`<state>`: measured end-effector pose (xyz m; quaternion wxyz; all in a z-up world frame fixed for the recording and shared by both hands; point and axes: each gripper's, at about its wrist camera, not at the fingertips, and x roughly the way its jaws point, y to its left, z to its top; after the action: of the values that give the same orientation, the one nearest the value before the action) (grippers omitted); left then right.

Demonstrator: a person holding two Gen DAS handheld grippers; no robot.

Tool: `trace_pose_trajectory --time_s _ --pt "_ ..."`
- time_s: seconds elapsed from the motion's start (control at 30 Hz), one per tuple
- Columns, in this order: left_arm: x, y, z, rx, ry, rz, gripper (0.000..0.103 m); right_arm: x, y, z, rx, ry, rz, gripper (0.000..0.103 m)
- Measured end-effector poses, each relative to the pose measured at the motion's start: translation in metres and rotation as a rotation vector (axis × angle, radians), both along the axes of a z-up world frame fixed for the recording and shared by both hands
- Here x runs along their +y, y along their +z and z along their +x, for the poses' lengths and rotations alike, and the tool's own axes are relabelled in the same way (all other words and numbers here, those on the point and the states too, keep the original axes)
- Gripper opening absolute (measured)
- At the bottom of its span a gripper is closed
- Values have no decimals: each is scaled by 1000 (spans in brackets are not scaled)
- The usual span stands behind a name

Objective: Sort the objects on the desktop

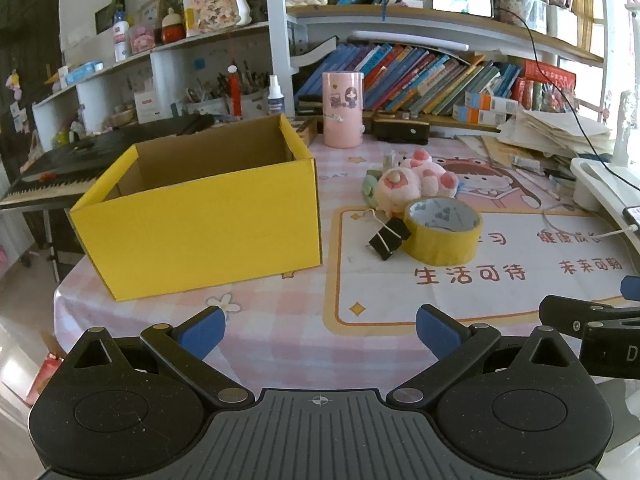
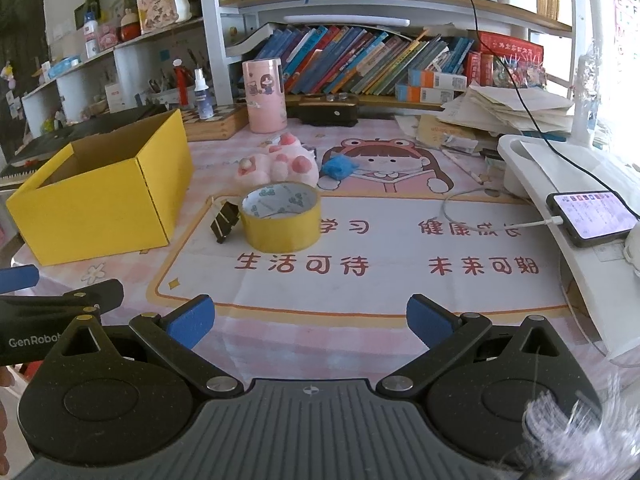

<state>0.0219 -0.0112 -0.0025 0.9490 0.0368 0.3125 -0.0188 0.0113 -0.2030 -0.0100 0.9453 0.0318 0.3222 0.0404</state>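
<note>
An open yellow cardboard box [image 1: 200, 216] [image 2: 100, 204] stands on the desk's left side; its inside looks empty as far as I can see. A yellow tape roll [image 1: 442, 230] [image 2: 282, 218] lies flat mid-desk, a black binder clip [image 1: 389, 238] [image 2: 225, 220] touching its left side. Behind them lies a pink plush toy [image 1: 416, 178] [image 2: 280, 162], with a blue crumpled item [image 2: 339, 166] to its right. My left gripper [image 1: 320, 328] is open and empty near the front edge. My right gripper [image 2: 310, 320] is open and empty, right of the left one.
A pink cylinder holder [image 1: 343, 110] [image 2: 266, 96] and a dark case [image 2: 328, 110] stand at the back before the bookshelf. A white stand [image 2: 560, 184] holds a charging phone [image 2: 592, 218] at right. Paper stacks [image 2: 508, 112] lie back right. A keyboard [image 1: 48, 184] sits left of the desk.
</note>
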Motion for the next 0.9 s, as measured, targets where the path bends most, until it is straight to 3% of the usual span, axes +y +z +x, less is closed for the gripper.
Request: trace_pose_trajectory --time_s 0.9 --pt "-29 -7 34 48 56 -14 103 -26 -4 46 39 60 -17 103"
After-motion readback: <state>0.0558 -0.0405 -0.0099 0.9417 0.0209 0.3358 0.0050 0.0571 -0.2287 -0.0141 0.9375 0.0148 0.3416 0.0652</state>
